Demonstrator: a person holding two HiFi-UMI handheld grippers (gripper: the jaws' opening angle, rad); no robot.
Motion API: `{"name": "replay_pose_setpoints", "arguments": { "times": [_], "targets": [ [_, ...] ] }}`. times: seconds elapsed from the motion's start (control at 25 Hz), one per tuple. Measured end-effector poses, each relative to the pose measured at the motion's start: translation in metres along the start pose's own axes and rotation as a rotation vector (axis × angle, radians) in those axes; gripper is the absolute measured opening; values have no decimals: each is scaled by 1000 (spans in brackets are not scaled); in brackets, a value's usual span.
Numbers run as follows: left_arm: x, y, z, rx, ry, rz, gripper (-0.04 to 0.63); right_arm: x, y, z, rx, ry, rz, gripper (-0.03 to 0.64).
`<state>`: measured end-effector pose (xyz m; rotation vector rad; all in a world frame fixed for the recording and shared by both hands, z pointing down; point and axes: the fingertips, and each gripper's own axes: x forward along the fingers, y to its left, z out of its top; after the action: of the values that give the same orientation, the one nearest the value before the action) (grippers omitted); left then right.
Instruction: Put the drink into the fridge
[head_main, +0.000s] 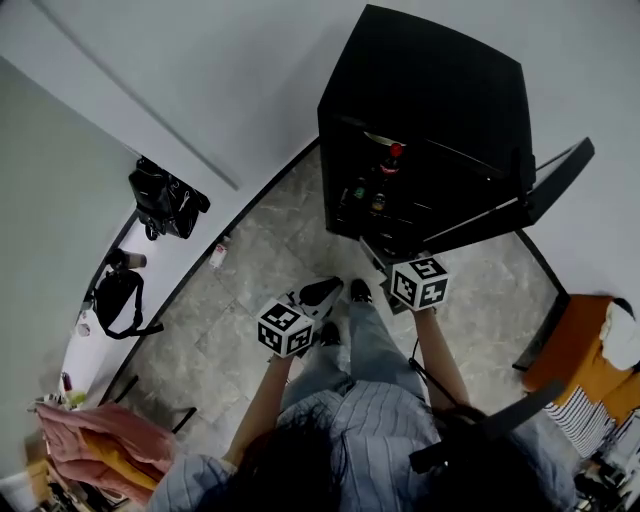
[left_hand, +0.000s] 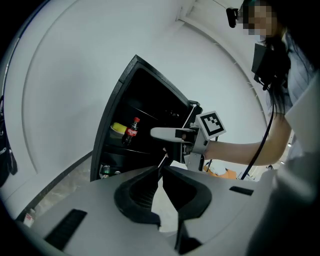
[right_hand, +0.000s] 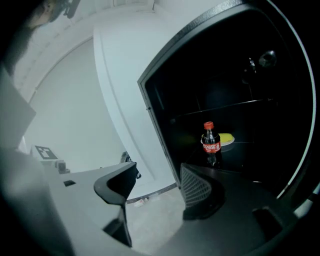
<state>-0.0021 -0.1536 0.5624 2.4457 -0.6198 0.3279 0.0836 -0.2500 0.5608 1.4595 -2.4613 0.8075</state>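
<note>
The cola bottle (head_main: 390, 160) with a red cap stands upright on a shelf inside the open black fridge (head_main: 430, 80). The right gripper view shows the bottle (right_hand: 211, 143) beside a yellow item (right_hand: 227, 139), a little beyond my right gripper (right_hand: 155, 180), which is open with nothing between its jaws. My left gripper (left_hand: 161, 175) is shut on nothing and hangs lower and further back from the fridge. In its view the bottle (left_hand: 131, 131) sits on the shelf, and the right gripper's fingers (left_hand: 162, 133) reach toward the fridge opening.
The fridge door (head_main: 545, 190) is swung open to the right. More bottles (head_main: 365, 195) stand on a lower shelf. Black bags (head_main: 165, 200) lie along the left wall. An orange seat (head_main: 580, 360) with clothes is at the right. A small piece of litter (head_main: 218, 253) lies on the tiled floor.
</note>
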Motion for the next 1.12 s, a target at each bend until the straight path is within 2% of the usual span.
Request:
{"name": "replay_pose_setpoints", "arguments": {
  "times": [0.12,0.36,0.64,0.92,1.12],
  "targets": [
    [-15,-5,5,33,0,-1,29,-17,19,3,-1,-31,-4,273],
    [-43,-15,14,53,-41,2,29,-45,49,4,27,-83,-13,220],
    [-63,-37,9,87,-63,-28,29,-76,84,-4,45,-137,-26,170],
    [-77,-54,5,112,-74,-69,29,-100,105,-19,64,-154,-62,141],
    [-86,-60,3,98,-96,-81,29,-113,115,-29,72,-147,-82,130]
  ]
}}
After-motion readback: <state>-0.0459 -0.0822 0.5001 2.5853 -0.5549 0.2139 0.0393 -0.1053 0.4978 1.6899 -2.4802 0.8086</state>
